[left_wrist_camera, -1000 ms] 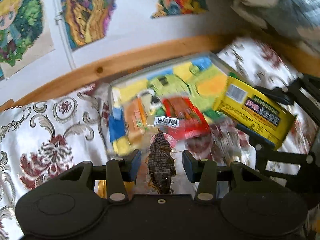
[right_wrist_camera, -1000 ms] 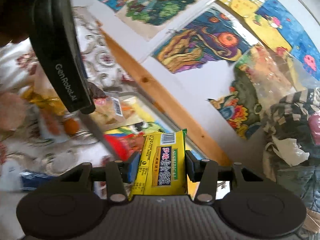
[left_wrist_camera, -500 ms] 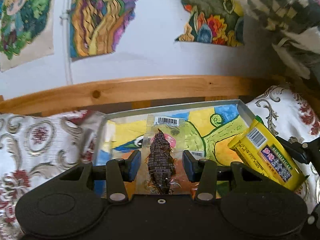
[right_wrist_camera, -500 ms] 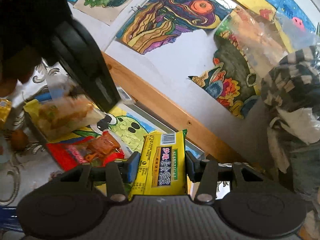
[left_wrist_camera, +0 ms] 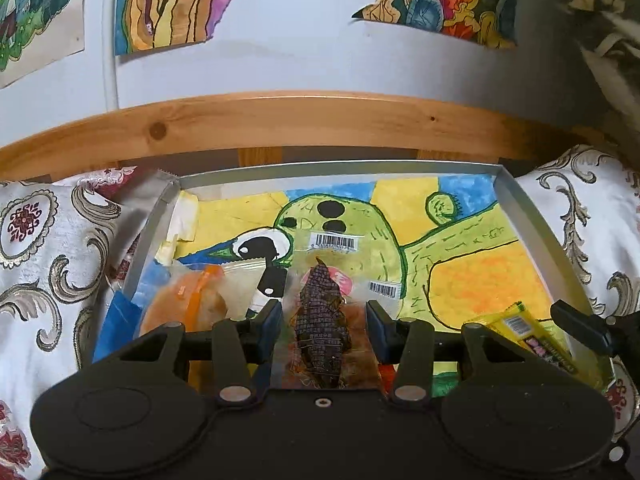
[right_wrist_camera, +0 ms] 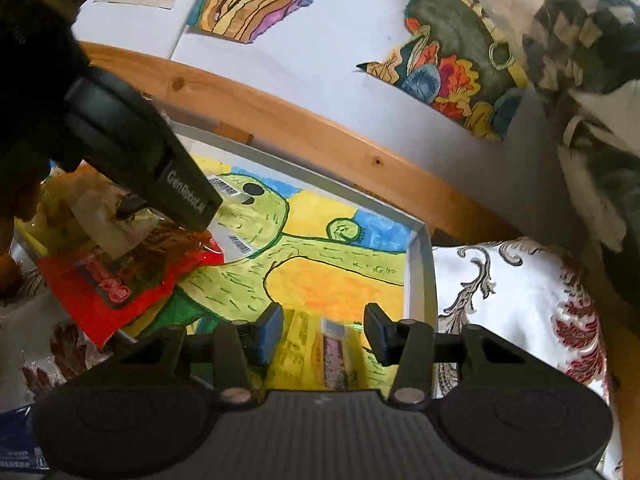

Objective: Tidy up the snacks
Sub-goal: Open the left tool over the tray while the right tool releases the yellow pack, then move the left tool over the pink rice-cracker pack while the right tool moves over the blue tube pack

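At the far left of the tray (left_wrist_camera: 524,208), an orange-tinted clear packet (left_wrist_camera: 188,300) already lies on the painted lining, with a red packet (right_wrist_camera: 108,288) beside it at the near edge. Your left gripper (left_wrist_camera: 322,322) hangs over that same left half, and its jaws stand apart on either side of the clear packet of dark dried snack (left_wrist_camera: 320,312); whether they pinch the film's edges or have let go, I cannot tell. That packet runs lengthwise straight ahead of you, barcode end toward the wooden rail (left_wrist_camera: 280,120), so lowering it flat would put it just beside the orange one.

Moving right, the middle of the tray is bare. Your right gripper (right_wrist_camera: 324,334) sits at the near right corner, jaws wide and released, and the yellow packet (right_wrist_camera: 316,352) lies between and below them, blurred, its long axis pointing away along the fingers. It looks to be inside the tray, close to the right wall. That hand is the nearer one for any nudge there.
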Demonstrator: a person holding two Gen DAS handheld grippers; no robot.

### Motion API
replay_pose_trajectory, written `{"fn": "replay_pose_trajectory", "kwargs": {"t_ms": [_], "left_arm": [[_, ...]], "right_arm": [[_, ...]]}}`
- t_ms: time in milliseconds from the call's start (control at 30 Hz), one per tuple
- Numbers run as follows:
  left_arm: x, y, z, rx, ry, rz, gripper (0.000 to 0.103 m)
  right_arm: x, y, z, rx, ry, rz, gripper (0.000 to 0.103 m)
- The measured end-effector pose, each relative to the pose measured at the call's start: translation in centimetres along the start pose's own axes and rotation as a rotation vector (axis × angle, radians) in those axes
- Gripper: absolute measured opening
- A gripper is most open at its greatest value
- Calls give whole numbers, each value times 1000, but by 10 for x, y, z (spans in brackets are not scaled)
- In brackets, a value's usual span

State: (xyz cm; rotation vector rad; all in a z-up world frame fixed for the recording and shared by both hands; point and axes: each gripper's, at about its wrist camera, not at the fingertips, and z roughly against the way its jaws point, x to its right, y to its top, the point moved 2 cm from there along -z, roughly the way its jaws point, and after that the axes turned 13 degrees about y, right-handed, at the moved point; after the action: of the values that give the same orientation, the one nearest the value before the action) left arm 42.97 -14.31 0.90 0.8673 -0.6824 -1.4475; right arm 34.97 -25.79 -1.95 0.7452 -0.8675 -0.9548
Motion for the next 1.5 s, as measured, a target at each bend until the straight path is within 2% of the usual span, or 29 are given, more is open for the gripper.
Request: {"fn": "replay_pose_trajectory", "kwargs": {"t_ms": [133,267,333,400,500,700,900,1133,1267,1500], "left_arm": [[-2,-2,-4,-21,7,11,48],[-6,-1,-8,-53,11,54,53],[-8,0,-4,-44,14,58,70],[-8,1,4,-26,29,56,81],[-11,6,16,-11,27,60,84],[-20,17,54,70,62,76,101],[-37,21,102,136,65,112,102],[-60,11,157,202,81,136,102],[-74,-2,186,223,84,142,102],[-87,-33,224,251,90,53,102]], "right_arm": [[0,2,-1,-11,5,-4,51],[2,7,2,13,-3,-5,67],[5,9,6,27,-9,-24,76],[9,10,10,43,-14,-52,90],[12,12,19,61,-39,-106,102],[6,18,46,136,-90,-81,103],[9,23,84,235,-81,-145,103],[12,28,126,285,-43,-233,103],[3,27,150,311,-35,-237,103],[-24,17,191,349,-12,-219,103]]}}
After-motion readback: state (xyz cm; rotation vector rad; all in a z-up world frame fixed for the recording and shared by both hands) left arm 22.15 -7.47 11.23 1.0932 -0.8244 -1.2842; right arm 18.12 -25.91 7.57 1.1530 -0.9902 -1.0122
